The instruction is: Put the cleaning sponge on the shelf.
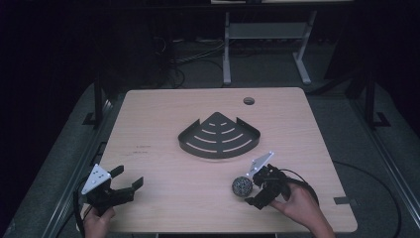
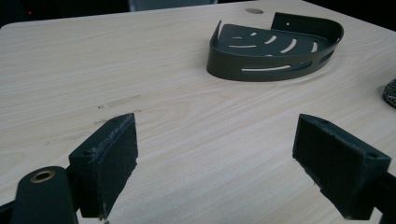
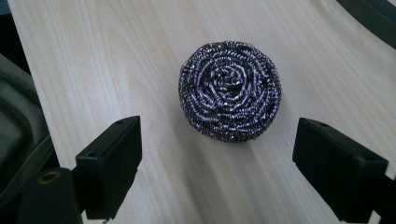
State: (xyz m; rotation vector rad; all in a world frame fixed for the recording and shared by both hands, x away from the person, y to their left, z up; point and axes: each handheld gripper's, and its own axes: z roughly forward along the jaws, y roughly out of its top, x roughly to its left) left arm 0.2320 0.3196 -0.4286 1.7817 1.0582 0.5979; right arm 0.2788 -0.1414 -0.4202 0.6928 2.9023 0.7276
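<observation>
A pale wood-grain table [image 1: 163, 163] fills the middle of the high view, with dark floor and a grey metal frame [image 1: 267, 39] behind it at the top. A small round hole [image 1: 248, 101] sits near the table's far edge, upper centre.

At the centre of the table lies a dark metal tray [image 1: 219, 136], fan-shaped like a quarter circle, with a low rim and curved slots cut through its flat base. In the left gripper view it appears at the upper right, its rounded wall also slotted.

At the lower left of the high view, a hand [image 1: 96, 220] holds the left gripper [image 1: 128, 178], black with a grey triangular plate on top. Its jaws are spread wide with nothing between them; the left gripper view shows two blocky, rough-faced black pads [image 2: 119, 163] apart over bare wood.

At the lower right of the high view, the other hand [image 1: 302, 206] holds the right gripper [image 1: 251, 192], which points toward a scourer [image 1: 242, 187] just beside its tips. The scourer is a round ball of coiled, shiny steel wire, silvery with purple glints. In the right gripper view it rests on the table at the centre, just beyond the two smooth black jaws, which stand wide apart and do not touch it. The scourer sits below and to the right of the tray, apart from it.
</observation>
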